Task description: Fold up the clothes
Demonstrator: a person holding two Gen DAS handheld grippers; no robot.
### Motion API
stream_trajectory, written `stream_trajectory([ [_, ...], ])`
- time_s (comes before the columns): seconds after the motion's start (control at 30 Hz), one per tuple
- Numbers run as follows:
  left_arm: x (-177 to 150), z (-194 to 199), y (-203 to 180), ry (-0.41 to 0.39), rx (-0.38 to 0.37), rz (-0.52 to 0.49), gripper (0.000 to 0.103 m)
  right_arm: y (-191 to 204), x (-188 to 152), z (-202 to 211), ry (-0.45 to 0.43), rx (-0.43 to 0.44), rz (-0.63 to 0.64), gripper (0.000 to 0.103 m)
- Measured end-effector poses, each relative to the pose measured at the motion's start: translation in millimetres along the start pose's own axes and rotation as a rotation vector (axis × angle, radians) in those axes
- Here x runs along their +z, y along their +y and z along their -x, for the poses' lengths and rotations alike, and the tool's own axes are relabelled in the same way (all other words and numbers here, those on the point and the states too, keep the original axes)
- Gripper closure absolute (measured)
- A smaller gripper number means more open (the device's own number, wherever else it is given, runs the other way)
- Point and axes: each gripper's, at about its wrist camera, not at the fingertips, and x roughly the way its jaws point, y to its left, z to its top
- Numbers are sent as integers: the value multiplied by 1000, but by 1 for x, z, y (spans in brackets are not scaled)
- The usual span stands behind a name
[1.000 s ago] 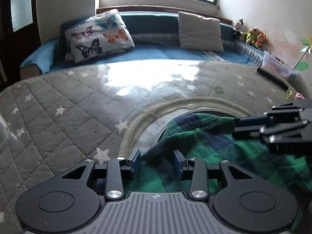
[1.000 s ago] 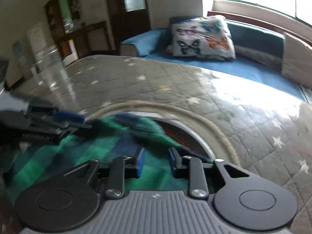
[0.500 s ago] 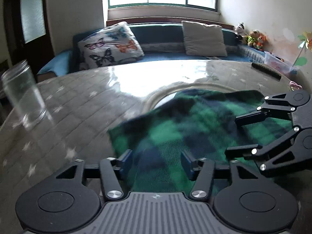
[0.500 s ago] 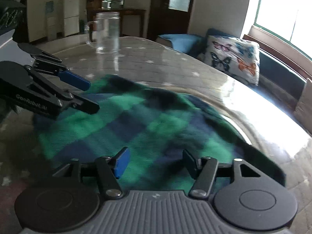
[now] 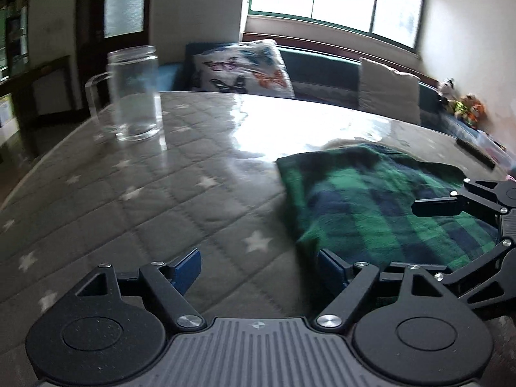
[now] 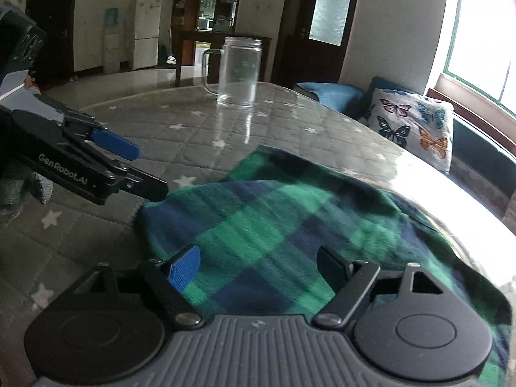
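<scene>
The green plaid cloth lies limp on the desk; both tools, left and right, gape empty. Soft, light; likely best pinched at near corners.

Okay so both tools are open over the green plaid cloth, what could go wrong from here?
1. The glass mug stands on the same table, beyond the cloth; a wide sweep by the left tool might knock it.
2. The cloth looks bunched rather than flat, so a fold could trap wrinkles.
3. The right tool hovers mid-cloth, not at an edge, so a pinch there may lift several layers.
</scene>
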Motion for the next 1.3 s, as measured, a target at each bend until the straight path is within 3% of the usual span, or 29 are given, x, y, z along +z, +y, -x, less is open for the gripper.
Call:
stream_trajectory([
  [0.2,-10,18,13,-5,32,29,21,20,1,-9,1,42,4,21],
  [0.53,4,19,-6,-43,-3,4,21,32,5,-15,-7,79,2,21],
  [0.77,11,9,-19,-48,-28,2,21,20,-5,17,-22,88,-27,21],
  [1.0,15,-11,-46,-30,-61,-35,20,-21,-38,48,1,1,-147,21],
  [1.3,9,-36,-62,29,-30,-101,20,-82,-87,80,31,-122,-346,21],
])
